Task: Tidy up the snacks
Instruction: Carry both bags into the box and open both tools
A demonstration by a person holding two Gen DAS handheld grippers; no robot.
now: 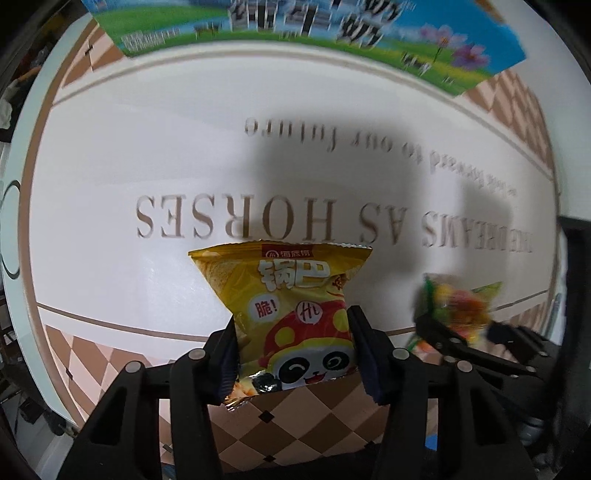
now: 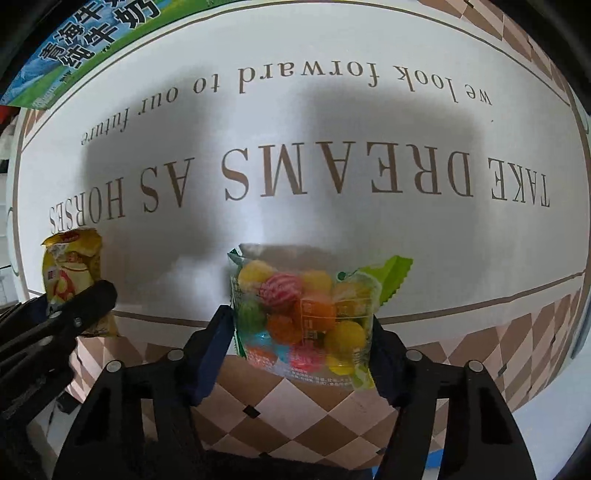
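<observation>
My left gripper is shut on a yellow snack bag with a panda and holds it upright above the white table mat. My right gripper is shut on a clear bag of colourful candies, also held above the mat. The candy bag and right gripper show at the right of the left wrist view. The yellow bag shows at the left of the right wrist view, with the left gripper's finger across it.
A milk carton box with a green and blue meadow print stands at the far edge of the mat; it also shows in the right wrist view. The mat has a brown checkered border at the near edge.
</observation>
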